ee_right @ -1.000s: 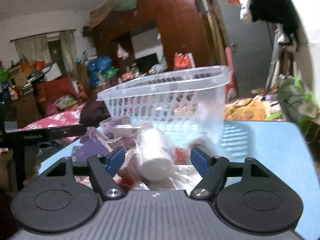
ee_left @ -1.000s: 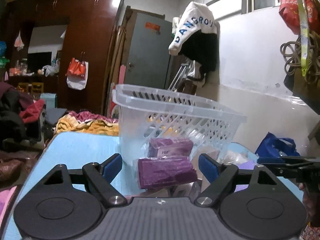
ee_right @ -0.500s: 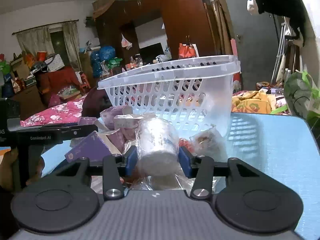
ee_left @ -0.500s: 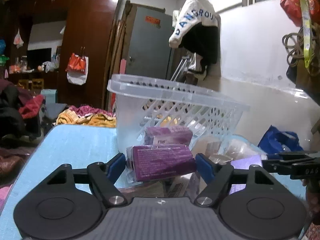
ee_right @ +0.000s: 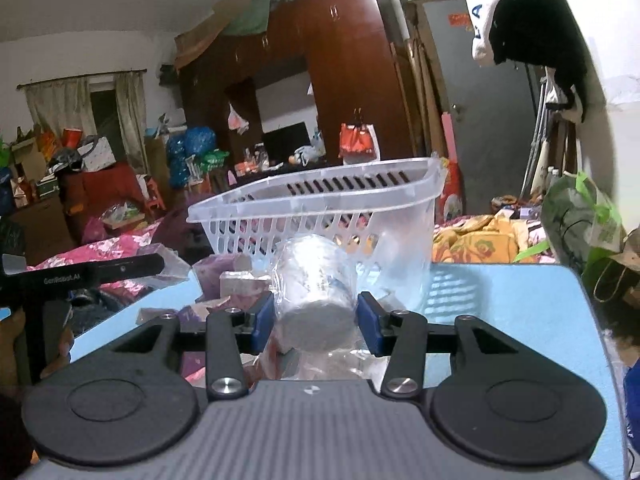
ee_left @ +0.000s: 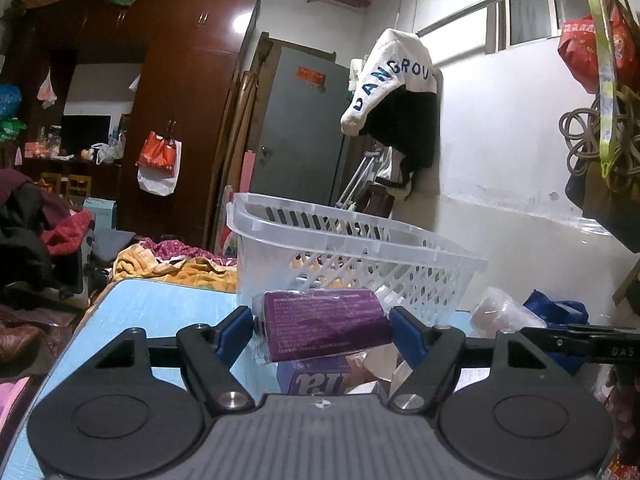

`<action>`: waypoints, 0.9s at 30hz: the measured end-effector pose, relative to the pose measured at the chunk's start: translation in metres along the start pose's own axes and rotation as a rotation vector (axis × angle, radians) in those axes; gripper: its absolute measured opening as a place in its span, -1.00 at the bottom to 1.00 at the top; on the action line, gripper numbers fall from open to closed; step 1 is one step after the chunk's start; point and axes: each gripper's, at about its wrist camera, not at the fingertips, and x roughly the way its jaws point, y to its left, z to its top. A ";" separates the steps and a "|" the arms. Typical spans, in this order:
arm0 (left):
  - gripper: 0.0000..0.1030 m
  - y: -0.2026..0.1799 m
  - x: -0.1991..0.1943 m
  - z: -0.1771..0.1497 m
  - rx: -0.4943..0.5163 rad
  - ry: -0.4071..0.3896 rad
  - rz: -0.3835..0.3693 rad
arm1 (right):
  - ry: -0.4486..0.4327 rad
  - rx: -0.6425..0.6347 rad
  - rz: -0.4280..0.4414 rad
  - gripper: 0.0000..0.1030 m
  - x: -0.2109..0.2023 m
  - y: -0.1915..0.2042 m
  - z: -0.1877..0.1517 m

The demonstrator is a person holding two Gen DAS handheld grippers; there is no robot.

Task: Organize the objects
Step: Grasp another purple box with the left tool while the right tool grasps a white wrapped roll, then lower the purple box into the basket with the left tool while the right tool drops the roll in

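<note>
My left gripper point(ee_left: 322, 330) is shut on a purple wrapped packet point(ee_left: 324, 326) and holds it lifted just in front of the clear plastic basket point(ee_left: 352, 240). A lilac box point(ee_left: 316, 378) lies below it. My right gripper point(ee_right: 316, 316) is shut on a white roll in clear plastic wrap point(ee_right: 316, 292), held up before the same basket point(ee_right: 320, 200). The roll also shows at the right in the left wrist view point(ee_left: 500, 312). Purple packets point(ee_right: 224, 276) lie in a pile left of the roll.
The basket stands on a light blue table point(ee_left: 160, 300) whose right part point(ee_right: 520, 308) is bare. The other gripper's black arm point(ee_right: 80, 274) reaches in from the left. A white wall point(ee_left: 500, 184) is behind; a wardrobe, clothes and bags surround the table.
Both grippers have closed on their items and lifted them: the left on the purple packet, the right on the wrapped roll. The basket now sits lower in both views.
</note>
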 end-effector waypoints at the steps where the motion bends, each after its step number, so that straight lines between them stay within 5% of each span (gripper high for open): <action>1: 0.50 0.000 0.000 0.000 -0.001 -0.001 -0.001 | -0.005 -0.002 -0.002 -0.05 0.000 0.000 0.001; 18: 0.47 0.004 -0.005 0.012 -0.023 -0.032 -0.028 | -0.065 -0.019 -0.022 -0.06 -0.004 0.005 0.016; 27: 0.47 -0.011 0.043 0.098 0.033 -0.069 -0.049 | -0.112 -0.140 -0.053 -0.06 0.045 0.006 0.091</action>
